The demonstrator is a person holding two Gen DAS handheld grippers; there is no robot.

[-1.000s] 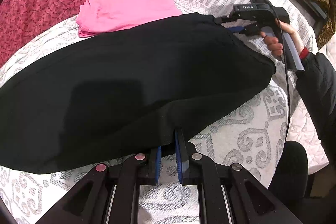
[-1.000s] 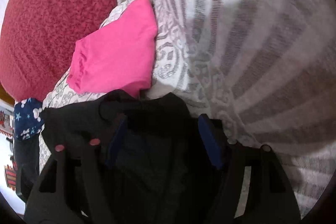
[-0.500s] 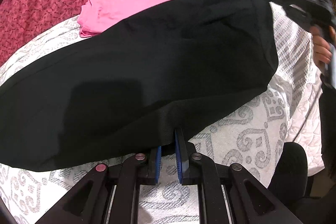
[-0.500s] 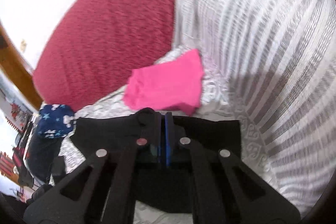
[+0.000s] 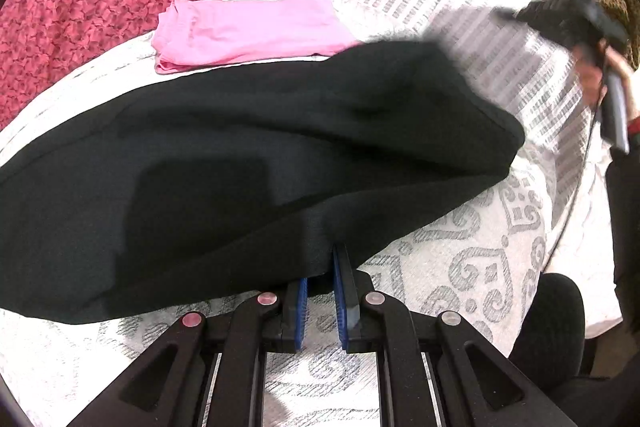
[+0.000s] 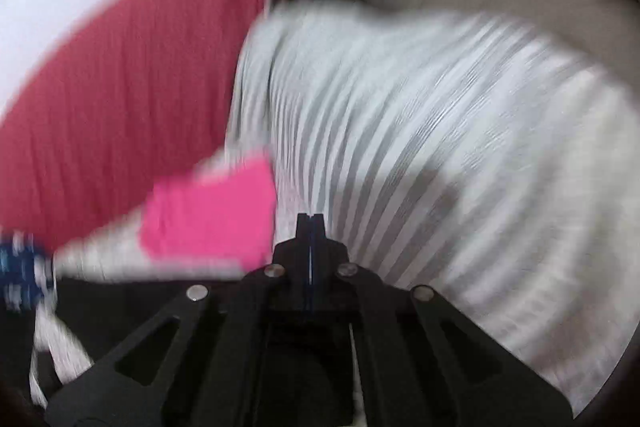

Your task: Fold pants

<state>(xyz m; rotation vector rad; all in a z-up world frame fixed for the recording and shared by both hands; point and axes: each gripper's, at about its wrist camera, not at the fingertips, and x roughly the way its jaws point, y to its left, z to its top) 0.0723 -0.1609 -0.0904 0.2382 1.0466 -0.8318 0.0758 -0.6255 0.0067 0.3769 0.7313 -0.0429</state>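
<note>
Black pants [image 5: 248, 163] spread across the patterned bed [image 5: 472, 267]

The left tool [image 5: 320, 267] pinches the pants' near hem; the right tool [image 6: 310, 223] is clamped fully together, empty, raised beyond a folded pink garment [image 5: 248, 27].

The bed [image 5: 460, 267] is seen close from above along the left jaws; the right view is aimed higher. The pink garment [image 5: 248, 27], at 11 o'clock, is shared.

One black pants [image 5: 248, 163], one pink garment [image 5: 248, 31], two grippers, perhaps another patterned cloth [image 6: 20, 267].
</note>
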